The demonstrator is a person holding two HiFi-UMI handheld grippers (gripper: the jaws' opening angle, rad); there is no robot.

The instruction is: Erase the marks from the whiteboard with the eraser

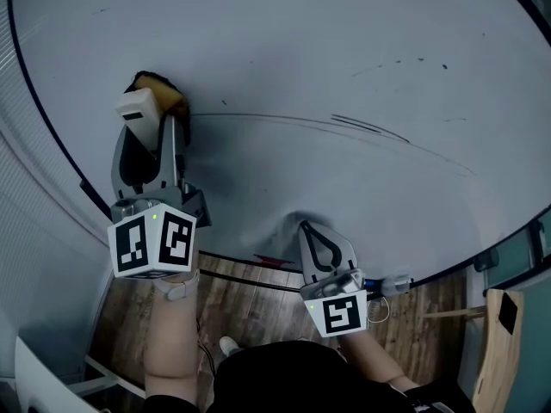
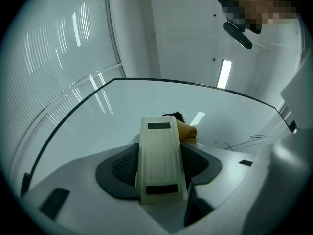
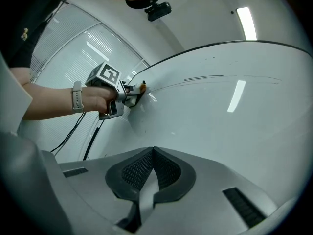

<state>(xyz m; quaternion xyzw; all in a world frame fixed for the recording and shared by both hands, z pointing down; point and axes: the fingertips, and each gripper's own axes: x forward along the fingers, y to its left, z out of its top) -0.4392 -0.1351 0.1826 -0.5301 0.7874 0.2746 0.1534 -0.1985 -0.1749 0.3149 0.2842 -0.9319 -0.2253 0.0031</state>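
Two grippers face the whiteboard in your hands. At left, your left gripper reaches up the board, its jaws pinching the eraser by its cream plastic back. The eraser presses on the board at the left end of a long thin line. Only the left gripper view shows the yellow pad and its dark edge behind that back, against the white surface. Only the right gripper view shows your left hand wrapped round the handle, a pale band at the wrist and the forearm held level. Right of the eraser the line runs on across the board, with short dark strokes just above it and a few specks higher up. At lower centre-right, your right gripper points at a bare part of the board, close to it, jaws pressed together on nothing. Black-and-white square markers cover each gripper's cube.
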